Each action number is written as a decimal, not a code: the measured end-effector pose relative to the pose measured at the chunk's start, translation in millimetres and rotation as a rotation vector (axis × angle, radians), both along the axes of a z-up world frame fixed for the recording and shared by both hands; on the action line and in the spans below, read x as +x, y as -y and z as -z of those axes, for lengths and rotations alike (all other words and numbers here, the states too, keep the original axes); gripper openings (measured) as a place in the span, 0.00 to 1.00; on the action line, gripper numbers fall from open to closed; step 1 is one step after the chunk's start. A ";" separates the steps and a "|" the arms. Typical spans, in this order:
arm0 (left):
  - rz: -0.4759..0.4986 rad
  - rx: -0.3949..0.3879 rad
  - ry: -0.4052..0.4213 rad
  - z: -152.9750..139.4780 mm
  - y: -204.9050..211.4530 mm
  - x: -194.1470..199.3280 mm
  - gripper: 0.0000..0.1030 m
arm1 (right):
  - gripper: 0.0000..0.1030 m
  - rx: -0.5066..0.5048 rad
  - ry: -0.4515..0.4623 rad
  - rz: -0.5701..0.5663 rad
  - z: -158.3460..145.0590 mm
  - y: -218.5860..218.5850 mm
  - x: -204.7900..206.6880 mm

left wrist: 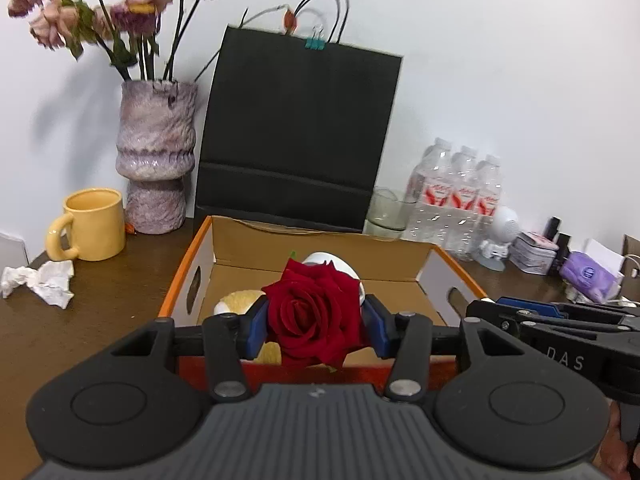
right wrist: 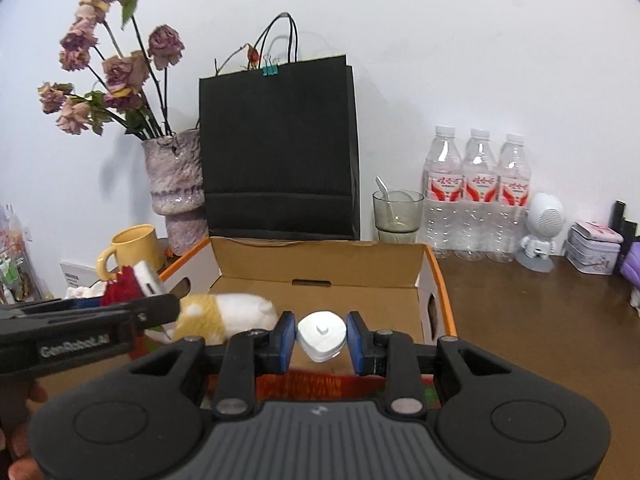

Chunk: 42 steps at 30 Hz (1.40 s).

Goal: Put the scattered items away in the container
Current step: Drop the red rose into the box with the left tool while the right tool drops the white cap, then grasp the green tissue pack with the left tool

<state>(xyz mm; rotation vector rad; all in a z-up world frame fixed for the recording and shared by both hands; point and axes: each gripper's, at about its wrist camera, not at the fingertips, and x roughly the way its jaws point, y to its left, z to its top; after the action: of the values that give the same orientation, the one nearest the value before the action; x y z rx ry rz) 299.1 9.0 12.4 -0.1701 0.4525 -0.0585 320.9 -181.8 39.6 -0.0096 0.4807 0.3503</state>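
**Red rose and white object held over an open cardboard box**

Red petals fill the middle of the left wrist view: a rose [left wrist: 314,314] sits clamped between the blue pads of the left gripper [left wrist: 316,320], which presses against the bloom from both sides. The flower hangs above the near edge of a cardboard box [left wrist: 320,236] with orange outer walls and a brown interior. Inside the box, partly hidden behind the rose, lie a yellow and white plush toy [left wrist: 236,302] and a white rounded item whose identity cannot be told from this view.

In the right wrist view, the right gripper [right wrist: 322,336] has its blue pads touching both sides of a small white rounded object [right wrist: 322,334], held above the near part of the same box [right wrist: 320,258]. The plush toy [right wrist: 228,316] lies on the box floor to the left of it. The left gripper [right wrist: 80,320] crosses in from the left edge, with the rose [right wrist: 122,290] showing as a red patch beside it.

Behind the box, against a white wall, stands a black paper bag [right wrist: 278,148] with a teal binder clip at its top. To its left is a mottled purple vase [right wrist: 174,188] of dried pink flowers, and near that a yellow mug [left wrist: 94,224] on the brown table [right wrist: 532,320]. Crumpled white paper [left wrist: 40,280] lies in front of the mug. To the right of the bag are a glass [right wrist: 398,212] with a spoon in it, three water bottles [right wrist: 478,192], a small white robot figurine [right wrist: 540,232] and a tin [right wrist: 594,246].
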 end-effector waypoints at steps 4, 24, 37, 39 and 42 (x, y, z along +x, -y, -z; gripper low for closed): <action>-0.002 -0.009 -0.047 9.3 -2.9 28.1 0.48 | 0.26 -0.016 -0.032 0.002 9.3 -4.0 29.4; -0.149 0.085 -0.101 27.0 -3.4 56.1 1.00 | 0.78 -0.125 -0.143 0.057 42.0 -15.2 74.6; -0.157 0.098 -0.106 22.6 -5.1 56.9 1.00 | 0.99 -0.121 -0.140 0.051 37.6 -13.8 73.2; -0.157 0.097 -0.105 22.7 -5.2 56.8 1.00 | 0.99 -0.121 -0.140 0.051 37.2 -13.7 72.9; -0.157 0.096 -0.104 22.7 -5.3 57.0 1.00 | 0.99 -0.122 -0.136 0.050 37.2 -13.8 72.9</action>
<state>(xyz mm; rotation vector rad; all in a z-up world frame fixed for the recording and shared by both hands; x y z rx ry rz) 356.0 14.3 -10.3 -0.1143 0.5435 0.1259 393.8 -168.0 2.4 -0.0929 0.6359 0.2733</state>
